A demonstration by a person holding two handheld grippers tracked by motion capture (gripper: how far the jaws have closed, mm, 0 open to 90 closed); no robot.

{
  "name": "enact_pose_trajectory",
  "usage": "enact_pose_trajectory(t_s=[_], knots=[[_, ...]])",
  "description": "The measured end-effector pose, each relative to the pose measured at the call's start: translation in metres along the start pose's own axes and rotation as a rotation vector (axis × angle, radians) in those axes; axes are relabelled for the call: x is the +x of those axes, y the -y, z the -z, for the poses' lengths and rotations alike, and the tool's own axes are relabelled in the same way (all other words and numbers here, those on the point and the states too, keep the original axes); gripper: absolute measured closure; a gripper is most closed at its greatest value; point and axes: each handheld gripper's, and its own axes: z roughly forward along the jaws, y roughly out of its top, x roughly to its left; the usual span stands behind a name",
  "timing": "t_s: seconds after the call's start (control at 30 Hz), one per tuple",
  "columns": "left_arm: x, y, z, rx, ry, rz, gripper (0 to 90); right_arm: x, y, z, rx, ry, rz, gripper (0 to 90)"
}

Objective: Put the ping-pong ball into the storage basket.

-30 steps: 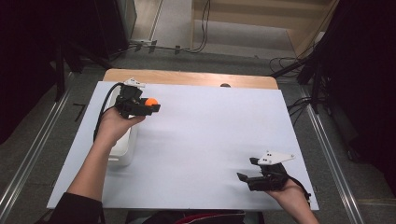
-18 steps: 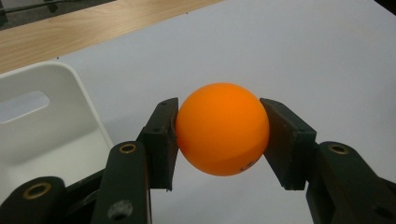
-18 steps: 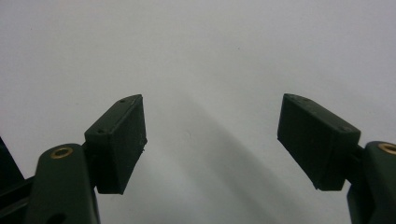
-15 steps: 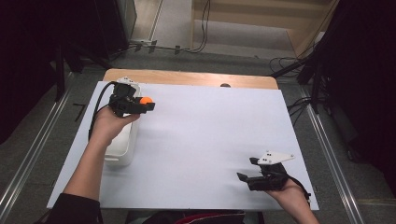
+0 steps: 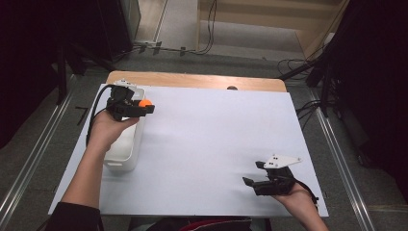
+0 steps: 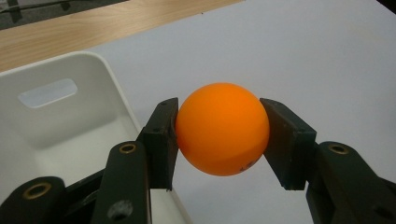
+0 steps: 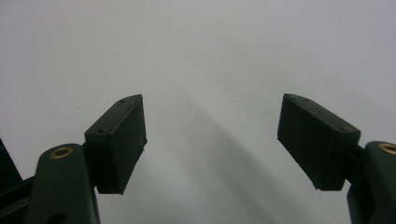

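Left claw [image 6: 219, 135] clamps orange ball [image 6: 223, 128]; right claw [image 7: 212, 140] agape

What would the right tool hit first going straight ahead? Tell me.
Likely just the white sheet: the open right tool points along bare surface, and the way looks free as far as its view shows.

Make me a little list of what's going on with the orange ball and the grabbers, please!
ball: orange ball, squeezed between the two black jaws
left gripper: shut on the ball, held up by the bin's right rim
bin: white bin, at the left of the white table
right gripper: open, nothing between its jaws, low over the table's near right part
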Motion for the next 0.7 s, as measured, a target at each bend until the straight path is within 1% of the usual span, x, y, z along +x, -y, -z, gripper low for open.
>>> enact_pose_trajectory(t_s=[0.27, 0.4, 0.43, 0.53, 0.6, 0.7], knots=[[0.005, 0.001, 0.004, -0.008, -0.016, 0.009, 49.3, 0.000, -0.001, -0.001, 0.001, -0.003, 0.004, 22.1], [0.008, 0.001, 0.006, -0.004, -0.031, 0.011, 49.3, 0.000, 0.000, -0.001, 0.002, -0.001, 0.000, 22.1], [0.009, 0.002, 0.007, -0.009, -0.031, 0.019, 49.3, 0.000, 0.000, -0.001, 0.002, 0.000, 0.002, 22.1], [0.012, 0.003, 0.007, -0.007, -0.049, 0.026, 49.3, -0.001, 0.000, -0.001, 0.001, -0.001, 0.000, 22.1], [0.013, 0.003, 0.007, -0.002, -0.057, 0.016, 49.3, -0.001, 0.000, -0.001, 0.001, -0.001, 0.000, 22.1], [0.016, 0.004, 0.008, 0.002, -0.070, 0.025, 49.3, 0.000, 0.000, -0.001, 0.003, -0.001, -0.002, 22.1]])
